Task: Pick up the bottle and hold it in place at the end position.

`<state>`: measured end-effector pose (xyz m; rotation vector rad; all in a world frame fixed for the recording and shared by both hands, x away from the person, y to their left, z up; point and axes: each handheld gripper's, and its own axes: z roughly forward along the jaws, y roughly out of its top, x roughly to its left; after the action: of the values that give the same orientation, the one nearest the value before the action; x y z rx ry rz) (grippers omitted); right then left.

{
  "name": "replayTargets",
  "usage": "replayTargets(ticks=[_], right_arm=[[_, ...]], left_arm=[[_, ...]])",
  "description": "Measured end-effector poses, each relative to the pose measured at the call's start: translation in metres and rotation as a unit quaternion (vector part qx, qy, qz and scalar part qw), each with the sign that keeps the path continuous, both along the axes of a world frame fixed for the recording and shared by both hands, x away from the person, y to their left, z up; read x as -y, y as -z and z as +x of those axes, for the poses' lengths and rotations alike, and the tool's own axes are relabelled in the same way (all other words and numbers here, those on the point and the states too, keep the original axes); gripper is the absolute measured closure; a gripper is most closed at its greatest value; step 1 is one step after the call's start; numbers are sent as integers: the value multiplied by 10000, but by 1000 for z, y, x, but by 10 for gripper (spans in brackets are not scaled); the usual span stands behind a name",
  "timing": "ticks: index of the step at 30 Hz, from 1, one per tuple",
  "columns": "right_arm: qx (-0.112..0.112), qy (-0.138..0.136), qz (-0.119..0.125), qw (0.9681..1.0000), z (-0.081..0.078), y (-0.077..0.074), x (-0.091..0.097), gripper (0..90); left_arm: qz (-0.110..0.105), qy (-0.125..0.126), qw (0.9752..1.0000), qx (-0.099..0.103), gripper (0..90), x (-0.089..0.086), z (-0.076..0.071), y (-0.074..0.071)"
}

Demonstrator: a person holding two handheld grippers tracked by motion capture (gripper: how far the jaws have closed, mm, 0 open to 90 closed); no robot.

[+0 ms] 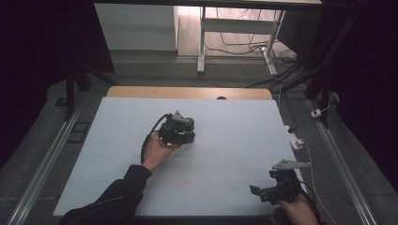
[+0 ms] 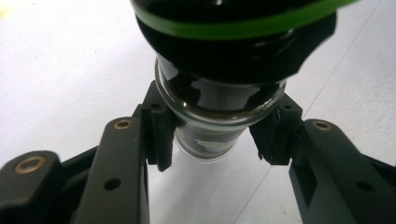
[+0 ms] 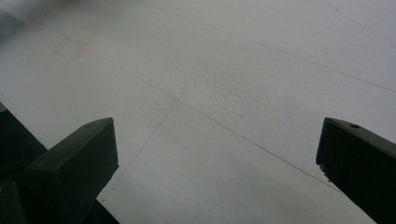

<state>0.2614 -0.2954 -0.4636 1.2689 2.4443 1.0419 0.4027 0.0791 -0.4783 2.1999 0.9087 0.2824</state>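
My left gripper (image 1: 183, 134) is over the middle of the white table sheet (image 1: 234, 136), shut on a small glass jar (image 1: 187, 124). In the left gripper view the two black pads (image 2: 161, 135) clamp the jar (image 2: 219, 100) on both sides of its glass body. The jar has dark contents and a black cap with a green ring (image 2: 243, 28). The left gripper (image 2: 215, 140) holds it just above the sheet. My right gripper (image 1: 259, 193) rests at the table's near right corner, open. Between its jaws (image 3: 217, 140) there is nothing but bare sheet.
The wooden table edge (image 1: 187, 92) runs along the far side. A white power strip with a cable (image 1: 294, 140) lies off the right edge. Metal rails (image 1: 42, 164) flank the table. A white desk frame and floor cables (image 1: 244, 42) stand beyond.
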Motion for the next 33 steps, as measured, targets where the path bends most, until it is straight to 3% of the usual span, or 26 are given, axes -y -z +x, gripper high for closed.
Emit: replayTargets(ticks=[13,21,33], right_arm=[[11,-20,-16,10000,0,0,0,0],[25,-26,-19,10000,-1,0,0,0],[57,-40,-28,10000,-2,0,-1,0]], left_arm=[[65,-37,9999,-108,537,2,4,16],[236,9,9997,-115,537,7,3,22],[267,33,9996,0,536,8,0,26]])
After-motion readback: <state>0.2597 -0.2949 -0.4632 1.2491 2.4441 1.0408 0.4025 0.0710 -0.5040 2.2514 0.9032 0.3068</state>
